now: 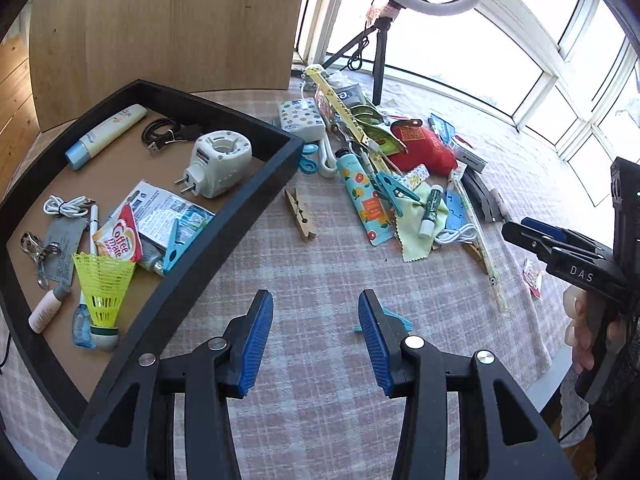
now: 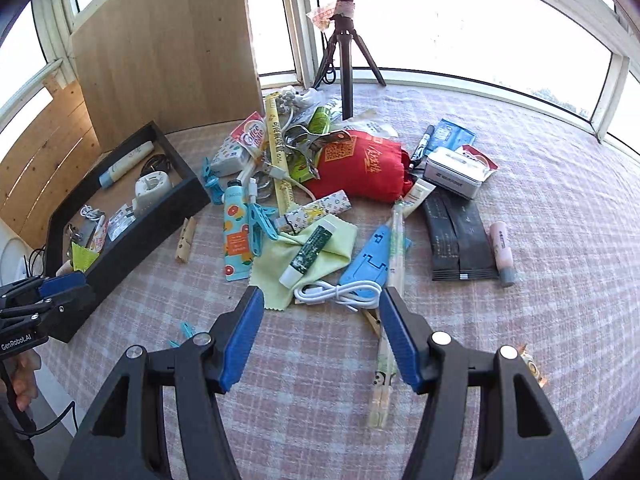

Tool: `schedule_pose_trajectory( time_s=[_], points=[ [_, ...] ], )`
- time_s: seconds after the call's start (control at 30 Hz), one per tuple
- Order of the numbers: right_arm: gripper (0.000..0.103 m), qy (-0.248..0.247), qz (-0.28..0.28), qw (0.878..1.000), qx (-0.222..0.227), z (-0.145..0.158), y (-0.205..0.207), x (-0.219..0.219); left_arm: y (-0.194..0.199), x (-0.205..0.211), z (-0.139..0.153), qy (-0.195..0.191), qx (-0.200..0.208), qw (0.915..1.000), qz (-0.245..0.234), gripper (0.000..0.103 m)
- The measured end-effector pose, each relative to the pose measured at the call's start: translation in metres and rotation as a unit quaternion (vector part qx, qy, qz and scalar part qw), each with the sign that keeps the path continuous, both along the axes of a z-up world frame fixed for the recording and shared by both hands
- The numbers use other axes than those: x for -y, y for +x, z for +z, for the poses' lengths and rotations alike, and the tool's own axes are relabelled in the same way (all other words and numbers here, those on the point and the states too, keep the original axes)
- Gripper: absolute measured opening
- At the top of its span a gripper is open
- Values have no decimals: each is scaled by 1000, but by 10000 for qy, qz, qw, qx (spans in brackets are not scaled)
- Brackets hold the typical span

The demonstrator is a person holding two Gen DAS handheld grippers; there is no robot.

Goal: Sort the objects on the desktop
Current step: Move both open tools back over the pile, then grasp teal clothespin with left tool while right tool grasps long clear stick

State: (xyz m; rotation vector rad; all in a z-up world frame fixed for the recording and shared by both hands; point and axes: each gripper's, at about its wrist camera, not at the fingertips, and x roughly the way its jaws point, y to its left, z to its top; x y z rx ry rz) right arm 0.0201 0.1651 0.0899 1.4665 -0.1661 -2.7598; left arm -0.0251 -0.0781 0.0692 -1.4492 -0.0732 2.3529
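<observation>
My left gripper [image 1: 316,304] hovers open over the checked cloth, beside the black tray [image 1: 248,208], with nothing between its fingers. A small blue clip [image 1: 396,320] lies just behind its right finger. The tray holds a yellow shuttlecock [image 1: 104,280], a white plug adapter [image 1: 218,164], a tube and sachets. My right gripper [image 2: 322,296] is open and empty, its tips just short of a coiled white cable [image 2: 336,292]. Beyond lies the pile: green cloth [image 2: 336,240], lip balm [image 2: 308,256], blue stand [image 2: 368,264], red pouch [image 2: 360,168], wooden clothespin [image 2: 186,240].
A ring light on a tripod [image 2: 346,60] stands at the back by the windows. A wooden board [image 2: 168,48] rises behind the tray. Wrapped chopsticks [image 2: 384,360] lie under my right finger. A black strip pack [image 2: 460,240] and pink tube [image 2: 502,248] lie right. A hand [image 1: 584,328] grips the right tool.
</observation>
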Motion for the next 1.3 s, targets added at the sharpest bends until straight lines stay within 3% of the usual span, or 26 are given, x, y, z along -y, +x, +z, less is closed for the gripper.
schedule_pose_trajectory(
  time_s=[0.27,0.5,0.7,0.87,0.97,1.07,1.1,1.3],
  points=[
    [59,-76,-128,9996,252,-25,11,-36,23,-59,-24,-133,529,9983,-192,43],
    [59,59,228,9990,392,-41,-3,-31,18,-76,-44,-160,925,9951,302,44],
    [59,103,455,9978,464,-53,-13,-32,4,-88,-62,-480,1015,9898,877,45],
    [59,144,608,9967,525,-61,-19,-33,0,-93,-63,-686,819,9876,1153,45],
    [58,128,642,9962,574,-65,-20,-36,1,-95,-62,-782,685,9873,1199,39],
    [45,4,669,9951,723,-72,-19,-42,4,-96,-61,-895,555,9870,1214,28],
    [34,-35,668,9945,802,-76,-18,-43,5,-95,-61,-904,534,9870,1214,25],
    [22,-294,545,9946,839,-77,-12,-55,9,-90,-59,-814,514,9890,1119,21]
  ],
)
